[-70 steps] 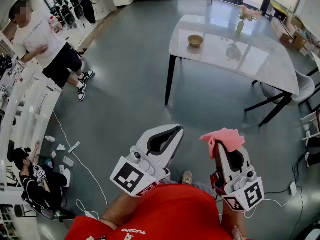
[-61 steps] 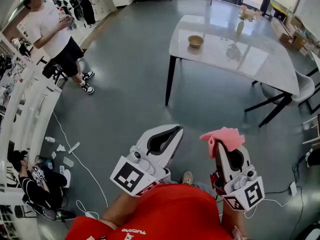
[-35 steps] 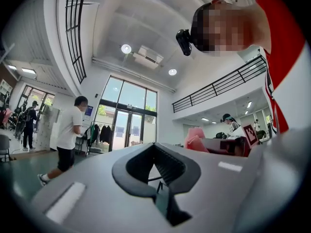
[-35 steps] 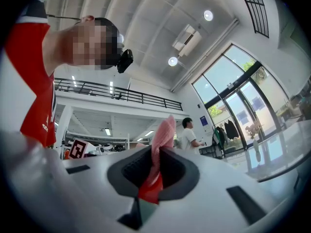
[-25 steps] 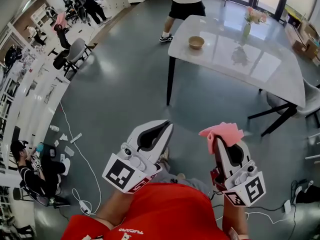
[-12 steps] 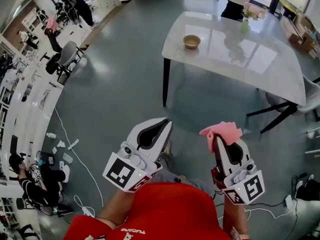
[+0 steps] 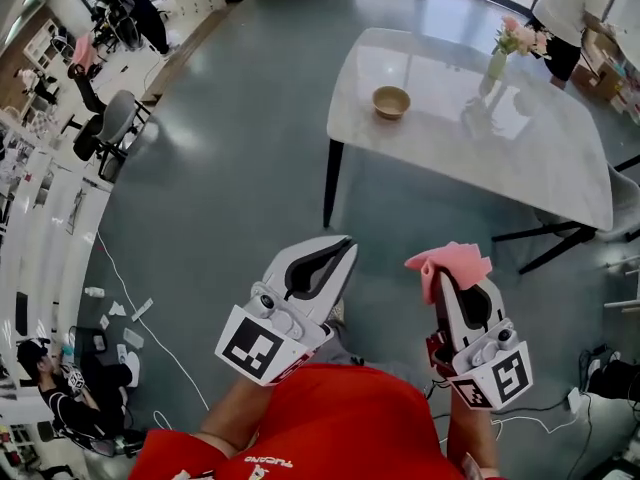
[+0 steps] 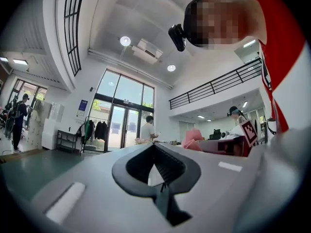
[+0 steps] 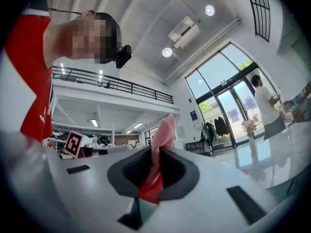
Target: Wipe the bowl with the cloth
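left claw (image 7: 343,246): pressed together, nothing in it | right claw (image 7: 445,280): pinching the pink cloth (image 7: 452,262), which sticks out past its tip | bowl (image 7: 391,101): on the white bench (image 7: 520,158), near its 9 o'clock end, at 12 o'clock from both claws, well apart | cloth and bowl: not touching

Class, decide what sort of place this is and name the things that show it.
Probably an open-plan office or lab hall: office chairs, tall glass doors, a railed mezzanine, and a table on bare floor.
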The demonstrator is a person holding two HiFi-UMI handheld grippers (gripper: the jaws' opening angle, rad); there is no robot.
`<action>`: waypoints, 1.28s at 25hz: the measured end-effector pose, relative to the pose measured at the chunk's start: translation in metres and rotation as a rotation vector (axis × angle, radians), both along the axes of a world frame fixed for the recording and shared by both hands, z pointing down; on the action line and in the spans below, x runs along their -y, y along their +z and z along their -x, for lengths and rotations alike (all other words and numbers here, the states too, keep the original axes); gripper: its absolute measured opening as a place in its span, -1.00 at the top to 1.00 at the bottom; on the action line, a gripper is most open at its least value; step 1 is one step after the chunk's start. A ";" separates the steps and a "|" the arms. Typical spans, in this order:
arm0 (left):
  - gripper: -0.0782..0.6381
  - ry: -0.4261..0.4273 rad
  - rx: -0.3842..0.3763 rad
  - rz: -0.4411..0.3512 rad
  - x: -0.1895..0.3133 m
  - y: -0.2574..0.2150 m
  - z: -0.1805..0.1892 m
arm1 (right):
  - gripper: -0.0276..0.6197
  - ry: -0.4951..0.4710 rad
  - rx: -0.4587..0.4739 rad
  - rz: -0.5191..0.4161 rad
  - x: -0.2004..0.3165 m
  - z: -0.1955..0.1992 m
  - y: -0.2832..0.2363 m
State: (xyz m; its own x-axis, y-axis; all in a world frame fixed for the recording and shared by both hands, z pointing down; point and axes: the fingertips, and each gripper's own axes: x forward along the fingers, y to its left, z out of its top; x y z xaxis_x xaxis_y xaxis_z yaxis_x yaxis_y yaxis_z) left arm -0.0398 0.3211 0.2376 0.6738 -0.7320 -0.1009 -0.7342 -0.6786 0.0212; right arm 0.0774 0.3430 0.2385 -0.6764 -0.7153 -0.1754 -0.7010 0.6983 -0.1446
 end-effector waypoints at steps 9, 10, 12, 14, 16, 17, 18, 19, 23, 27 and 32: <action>0.77 0.056 0.030 0.040 0.071 0.007 0.041 | 0.84 0.062 -0.010 0.005 0.076 0.040 -0.002; 0.77 0.061 0.028 0.042 0.078 0.008 0.046 | 0.85 0.068 -0.011 0.005 0.083 0.045 -0.002; 0.77 0.073 0.026 0.045 0.091 0.009 0.054 | 0.84 0.082 -0.013 0.006 0.095 0.053 -0.002; 0.77 0.084 0.027 0.047 0.104 0.010 0.061 | 0.85 0.095 -0.015 0.008 0.107 0.059 -0.002; 0.77 0.093 0.025 0.049 0.116 0.011 0.066 | 0.85 0.104 -0.018 0.010 0.116 0.063 -0.002; 0.77 0.097 0.023 0.049 0.121 0.011 0.067 | 0.84 0.107 -0.020 0.011 0.121 0.065 -0.002; 0.77 0.100 0.020 0.049 0.126 0.011 0.069 | 0.85 0.110 -0.022 0.012 0.124 0.067 -0.002; 0.77 0.104 0.019 0.049 0.130 0.011 0.069 | 0.85 0.114 -0.023 0.014 0.128 0.067 -0.001; 0.77 0.121 0.022 0.059 0.143 0.014 0.072 | 0.84 0.134 -0.026 0.025 0.141 0.067 0.001; 0.77 0.124 0.023 0.069 0.157 0.017 0.075 | 0.84 0.143 -0.033 0.030 0.152 0.069 0.001; 0.77 0.131 0.024 0.072 0.160 0.018 0.073 | 0.84 0.148 -0.034 0.032 0.153 0.070 0.001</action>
